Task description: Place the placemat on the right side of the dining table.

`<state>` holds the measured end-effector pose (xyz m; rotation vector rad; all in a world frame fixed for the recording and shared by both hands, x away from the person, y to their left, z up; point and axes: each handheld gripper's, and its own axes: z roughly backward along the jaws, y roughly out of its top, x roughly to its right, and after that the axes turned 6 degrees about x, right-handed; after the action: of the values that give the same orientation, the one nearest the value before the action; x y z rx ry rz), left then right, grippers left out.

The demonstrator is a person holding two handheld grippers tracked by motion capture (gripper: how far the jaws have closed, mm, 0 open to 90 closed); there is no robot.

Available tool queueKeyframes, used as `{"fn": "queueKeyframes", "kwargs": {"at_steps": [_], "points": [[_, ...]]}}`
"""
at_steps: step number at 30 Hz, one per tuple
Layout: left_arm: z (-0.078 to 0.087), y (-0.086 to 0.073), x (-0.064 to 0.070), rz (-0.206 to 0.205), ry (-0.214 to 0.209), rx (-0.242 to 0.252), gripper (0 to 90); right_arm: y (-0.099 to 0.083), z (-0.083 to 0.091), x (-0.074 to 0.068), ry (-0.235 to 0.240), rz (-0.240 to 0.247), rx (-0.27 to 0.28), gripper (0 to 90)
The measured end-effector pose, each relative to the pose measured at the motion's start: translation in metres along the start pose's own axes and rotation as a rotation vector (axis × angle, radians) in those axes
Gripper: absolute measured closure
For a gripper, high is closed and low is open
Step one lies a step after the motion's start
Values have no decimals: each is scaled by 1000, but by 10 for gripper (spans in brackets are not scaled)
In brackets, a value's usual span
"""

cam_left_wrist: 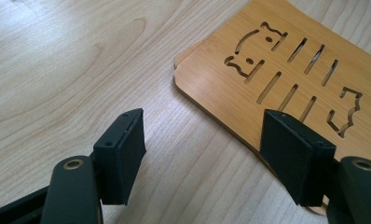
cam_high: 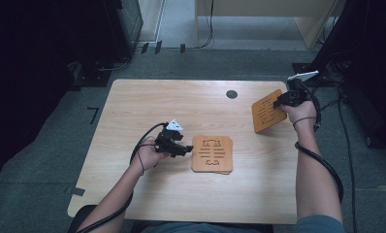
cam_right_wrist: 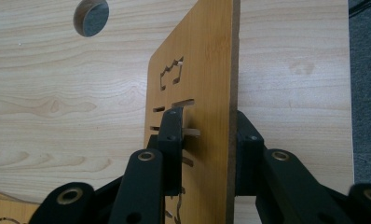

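Tongs do the work here, one pair in each of the person's hands. The right tongs [cam_high: 280,102] are squeezed tight on a wooden board [cam_high: 267,112] with cut-out shapes and slots in it. One jaw presses on each flat face of that board, and the board stands up on its edge between them, lifted over the far right part of the worktop [cam_high: 147,102]. In the right gripper view the same held board [cam_right_wrist: 207,93] rises straight up from the jaws, and a round hole [cam_right_wrist: 91,17] in the worktop sits ahead of the tongs and off to their left. The left tongs [cam_high: 186,151] are wide open and grip nothing. They hang low, just beside the left edge of a flat board [cam_high: 212,153] that lies on the worktop. In the left gripper view one jaw is over the bare wood and the other is over the near corner of that flat board [cam_left_wrist: 286,65]. A second board may lie under it, since another edge seems to peek out below, but that is hard to tell. The two pairs of tongs are well apart.
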<state>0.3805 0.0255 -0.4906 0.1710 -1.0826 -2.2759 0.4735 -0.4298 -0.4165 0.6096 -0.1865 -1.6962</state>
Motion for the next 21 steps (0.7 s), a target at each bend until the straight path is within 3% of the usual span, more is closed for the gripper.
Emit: {"fn": "queueKeyframes", "kwargs": {"at_steps": [21], "points": [[1,0,-1,-6,3,6,299,-8,-16,-1,-19,16,5,603]]}}
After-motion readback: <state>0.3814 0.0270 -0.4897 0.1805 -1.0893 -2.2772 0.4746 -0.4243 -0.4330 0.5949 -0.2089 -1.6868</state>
